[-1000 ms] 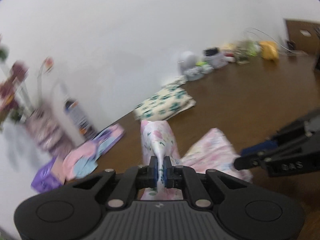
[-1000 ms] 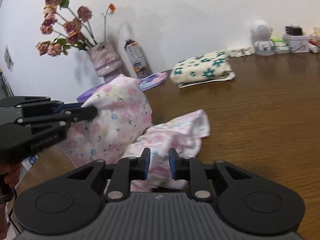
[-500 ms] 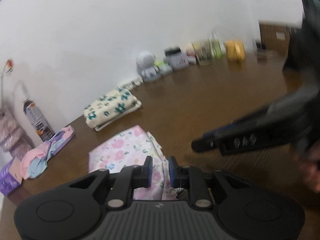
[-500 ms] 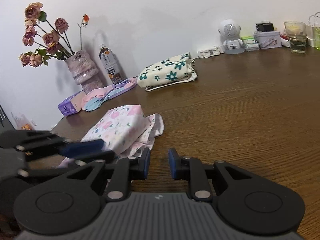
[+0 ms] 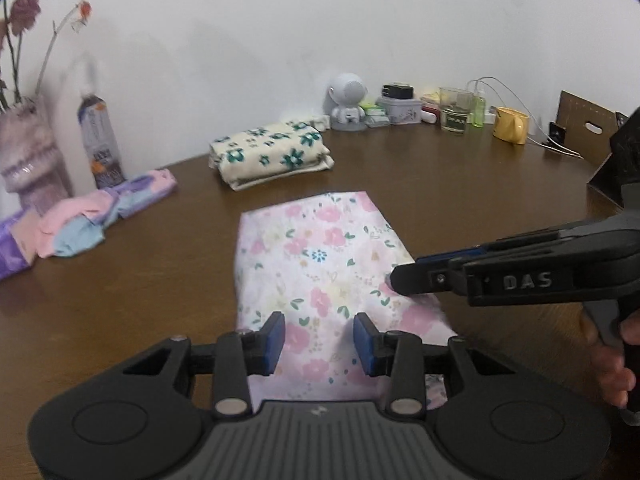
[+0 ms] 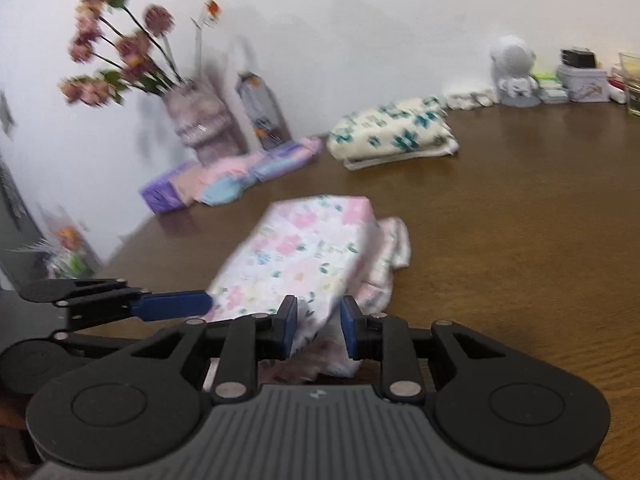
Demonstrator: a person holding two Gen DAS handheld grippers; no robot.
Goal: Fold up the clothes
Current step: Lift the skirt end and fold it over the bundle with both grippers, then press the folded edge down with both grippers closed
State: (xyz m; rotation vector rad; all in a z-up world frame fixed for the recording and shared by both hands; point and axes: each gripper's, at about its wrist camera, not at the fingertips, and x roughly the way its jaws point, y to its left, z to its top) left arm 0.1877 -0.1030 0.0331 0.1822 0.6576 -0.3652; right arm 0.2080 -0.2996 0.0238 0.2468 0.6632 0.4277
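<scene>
The pink floral garment [image 5: 328,264] lies on the tabletop [image 5: 460,184] as a folded rectangle, directly ahead of the left gripper [image 5: 319,340] and partly under it. The fingers of the left gripper are spread apart and hold nothing; the cloth shows between them. The right gripper [image 6: 319,330] is also spread, with the near right corner of the garment between its pads, but I judge it is not pinching. In the right wrist view, a looser layer [image 6: 390,252] sticks out from under the top panel on the far right side of the fold.

The risks, as I judge them:
- If the right gripper closes now on the corner, it may catch only the top layer, and lifting will then open the fold
- The uneven lower layer can slide out more when the stack is pushed or carried, so the rectangle loses its shape
- The 2 grippers are very near each other over the cloth; a quick move may knock 1 against the other and drag the fabric across the smooth wood
</scene>
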